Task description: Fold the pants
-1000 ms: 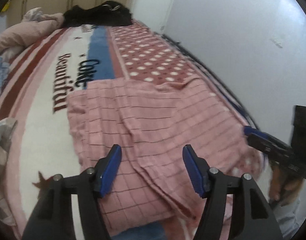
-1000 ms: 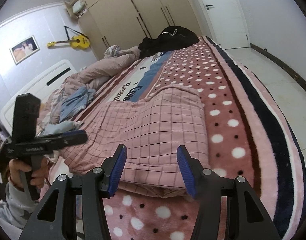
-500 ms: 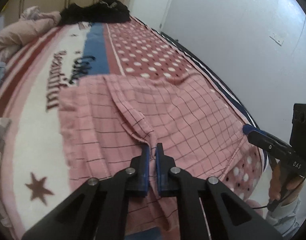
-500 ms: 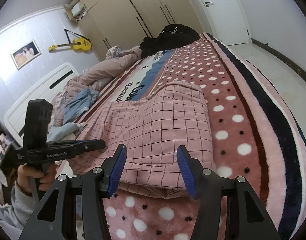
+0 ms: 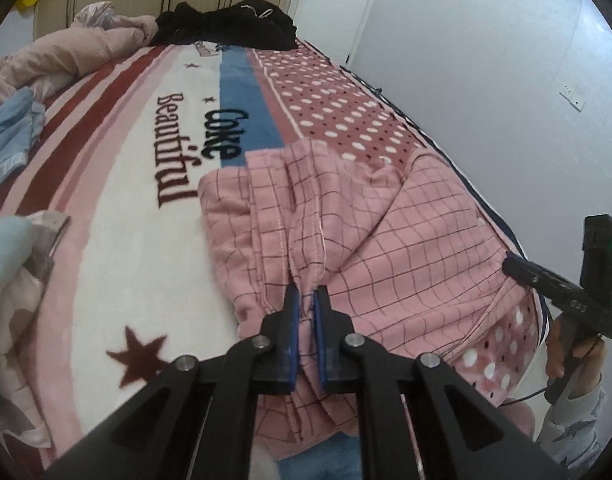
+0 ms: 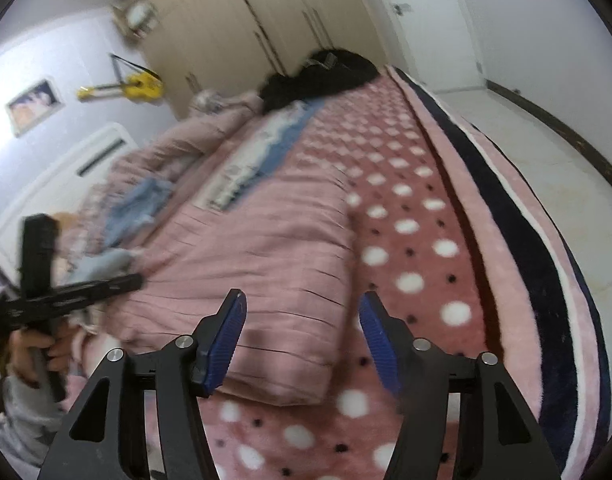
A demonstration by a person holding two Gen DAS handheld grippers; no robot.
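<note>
The pink checked cotton pants (image 5: 406, 248) lie partly folded near the polka-dot fleece blanket's (image 6: 426, 240) edge, the left gripper (image 5: 304, 304) pinching a bunched seam ridge, while the right gripper (image 6: 301, 340), jaws just widening and empty, hovers over their near corner, so further folds likely remain.

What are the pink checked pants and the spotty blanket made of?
The pants look like soft, thin woven cloth, maybe brushed cotton: matte, with stitched hems, and they bunch into limp folds. The blanket looks like thick plush fleece: its printed letters and dots have fuzzy edges. Neither fibre can be told for sure.
</note>
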